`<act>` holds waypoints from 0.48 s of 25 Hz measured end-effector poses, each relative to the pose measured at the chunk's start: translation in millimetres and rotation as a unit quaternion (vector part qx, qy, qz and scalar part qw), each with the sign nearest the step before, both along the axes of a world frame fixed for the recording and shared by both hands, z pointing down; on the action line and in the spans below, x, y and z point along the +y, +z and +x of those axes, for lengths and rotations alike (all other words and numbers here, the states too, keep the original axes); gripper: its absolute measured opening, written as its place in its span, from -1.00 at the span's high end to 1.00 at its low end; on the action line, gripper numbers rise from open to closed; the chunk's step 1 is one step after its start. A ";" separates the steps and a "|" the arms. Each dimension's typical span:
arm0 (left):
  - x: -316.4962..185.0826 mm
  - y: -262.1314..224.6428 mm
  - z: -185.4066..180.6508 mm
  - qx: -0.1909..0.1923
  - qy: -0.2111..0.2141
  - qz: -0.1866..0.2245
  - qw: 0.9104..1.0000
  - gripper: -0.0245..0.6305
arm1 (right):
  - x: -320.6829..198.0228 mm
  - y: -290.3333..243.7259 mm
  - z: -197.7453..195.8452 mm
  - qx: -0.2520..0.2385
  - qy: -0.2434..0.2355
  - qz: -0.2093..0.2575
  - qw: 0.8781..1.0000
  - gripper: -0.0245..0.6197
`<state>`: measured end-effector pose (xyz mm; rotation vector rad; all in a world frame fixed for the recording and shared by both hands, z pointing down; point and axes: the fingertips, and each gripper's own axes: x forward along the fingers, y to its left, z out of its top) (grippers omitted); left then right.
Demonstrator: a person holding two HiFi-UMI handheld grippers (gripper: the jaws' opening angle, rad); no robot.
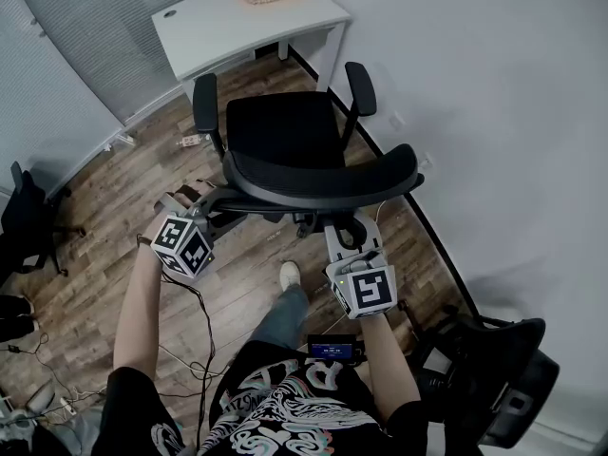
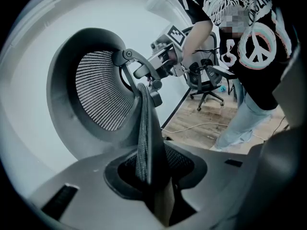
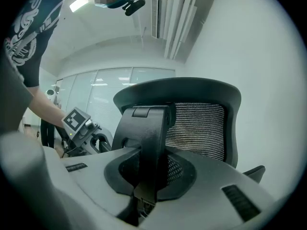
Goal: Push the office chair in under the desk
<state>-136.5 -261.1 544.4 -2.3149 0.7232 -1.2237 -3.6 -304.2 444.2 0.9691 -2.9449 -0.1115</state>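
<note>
Gripping office chair (image 1: 285,126), mid-frame, by its back for a two-handed steer: left gripper (image 2: 152,176) clamped on mesh edge (image 2: 144,128), right gripper (image 3: 146,176) clamped on spine bracket (image 3: 148,143); seat well short of desk (image 1: 218,22) at upper left.

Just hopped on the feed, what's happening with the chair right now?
A person holds the office chair from behind with both grippers. The left gripper has its jaws closed on the mesh edge of the backrest. The right gripper has its jaws closed on the black support bar behind it. The chair faces the white desk but stands clear of it, not yet pushed in.
</note>
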 end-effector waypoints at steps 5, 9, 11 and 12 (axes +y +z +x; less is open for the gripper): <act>-4.0 -0.5 -5.0 0.000 0.000 0.001 1.000 0.48 | -3.9 0.0 -4.8 -0.005 -0.004 -0.008 1.000 0.81; -7.7 -1.3 -9.5 0.000 0.000 0.003 1.000 0.48 | -7.6 -1.4 -9.9 -0.002 -0.007 -0.004 1.000 0.81; -8.9 -1.0 -10.5 -0.001 -0.002 0.004 1.000 0.48 | -8.9 -0.8 -10.6 -0.003 -0.008 -0.004 1.000 0.81; -9.4 -0.6 -10.1 -0.002 -0.003 0.004 1.000 0.48 | -9.7 -0.4 -9.9 -0.004 -0.007 -0.006 1.000 0.81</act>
